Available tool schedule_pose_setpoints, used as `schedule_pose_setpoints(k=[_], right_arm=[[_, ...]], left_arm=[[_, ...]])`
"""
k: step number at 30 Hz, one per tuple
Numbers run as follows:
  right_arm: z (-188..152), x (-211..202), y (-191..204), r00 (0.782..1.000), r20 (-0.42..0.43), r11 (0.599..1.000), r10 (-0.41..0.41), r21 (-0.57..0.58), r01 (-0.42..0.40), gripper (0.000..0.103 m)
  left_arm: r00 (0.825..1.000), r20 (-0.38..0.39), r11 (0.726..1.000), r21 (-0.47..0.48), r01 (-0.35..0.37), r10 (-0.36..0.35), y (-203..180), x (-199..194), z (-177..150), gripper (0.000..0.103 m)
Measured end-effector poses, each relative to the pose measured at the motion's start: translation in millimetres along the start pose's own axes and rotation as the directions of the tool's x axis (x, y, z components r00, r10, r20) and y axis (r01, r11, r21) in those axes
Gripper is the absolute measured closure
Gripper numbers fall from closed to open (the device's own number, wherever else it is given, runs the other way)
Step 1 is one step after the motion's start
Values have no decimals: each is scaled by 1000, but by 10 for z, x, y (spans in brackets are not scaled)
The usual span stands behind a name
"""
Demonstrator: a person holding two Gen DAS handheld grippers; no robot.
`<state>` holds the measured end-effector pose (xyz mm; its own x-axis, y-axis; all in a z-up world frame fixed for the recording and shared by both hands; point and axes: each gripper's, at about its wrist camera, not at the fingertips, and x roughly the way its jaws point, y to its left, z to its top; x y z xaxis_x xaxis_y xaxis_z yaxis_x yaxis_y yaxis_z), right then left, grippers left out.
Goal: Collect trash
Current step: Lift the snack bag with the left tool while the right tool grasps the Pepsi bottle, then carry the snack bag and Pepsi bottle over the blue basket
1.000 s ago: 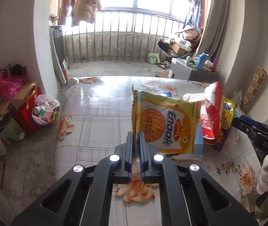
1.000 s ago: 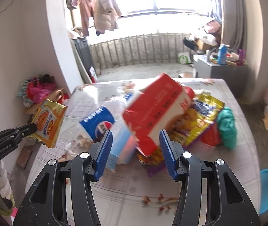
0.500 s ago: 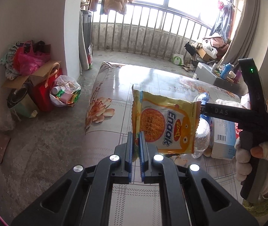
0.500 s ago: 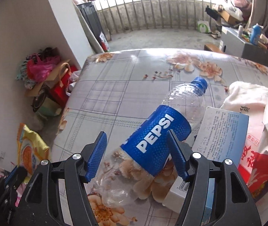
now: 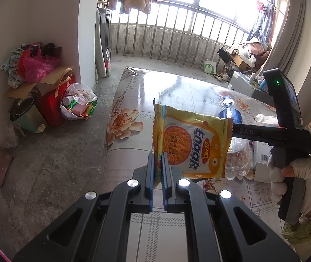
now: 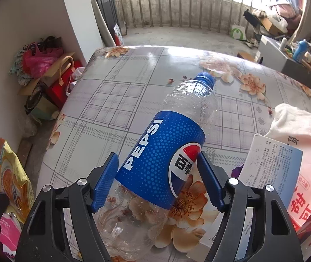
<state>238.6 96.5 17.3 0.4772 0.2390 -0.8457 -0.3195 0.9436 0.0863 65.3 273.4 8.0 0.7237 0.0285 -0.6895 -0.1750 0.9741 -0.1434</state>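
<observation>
The left gripper [image 5: 158,163] is pressed together on the lower left corner of a yellow Enaak snack packet [image 5: 190,144], which hangs in the air above the near edge of the counter [image 5: 177,91]. The right gripper [image 6: 157,176] is spread wide, its blue pads on either side of an empty Pepsi bottle [image 6: 166,152]. The pads sit at the edges of the bottle's label; whether they press on it cannot be told. The bottle lies on its side on the counter, its blue cap pointing toward one o'clock. At three o'clock from the bottle lies a pale printed box [image 6: 273,166], just beside it, with a white cloth [image 6: 295,122] beyond. A gloved hand [image 5: 295,179] grips the right gripper's handle.
</observation>
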Motion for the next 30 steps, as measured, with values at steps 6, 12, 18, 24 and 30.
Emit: schedule_pose_setpoints(k=[6, 12, 18, 24, 30], right_arm=[[-135, -128, -5, 994, -10, 995, 104, -3, -104, 45], [-269, -420, -51, 976, 17, 976, 218, 14, -219, 51], [-385, -818, -256, 945, 79, 945, 319, 48, -323, 57], [-800, -916, -415, 951, 25, 952, 307, 5, -308, 57], [-1251, -886, -695, 937, -58, 938, 346, 58, -342, 58]], left_arm=[[1000, 15, 1000, 14, -21, 21, -24, -118, 4, 97], [997, 70, 998, 38, -43, 40, -125, -352, 104, 97], [993, 118, 995, 92, -32, 21, -340, -596, 275, 97], [993, 119, 988, 154, -9, -9, -686, -673, 279, 97], [997, 71, 983, 186, 10, -23, -910, -636, 105, 97]])
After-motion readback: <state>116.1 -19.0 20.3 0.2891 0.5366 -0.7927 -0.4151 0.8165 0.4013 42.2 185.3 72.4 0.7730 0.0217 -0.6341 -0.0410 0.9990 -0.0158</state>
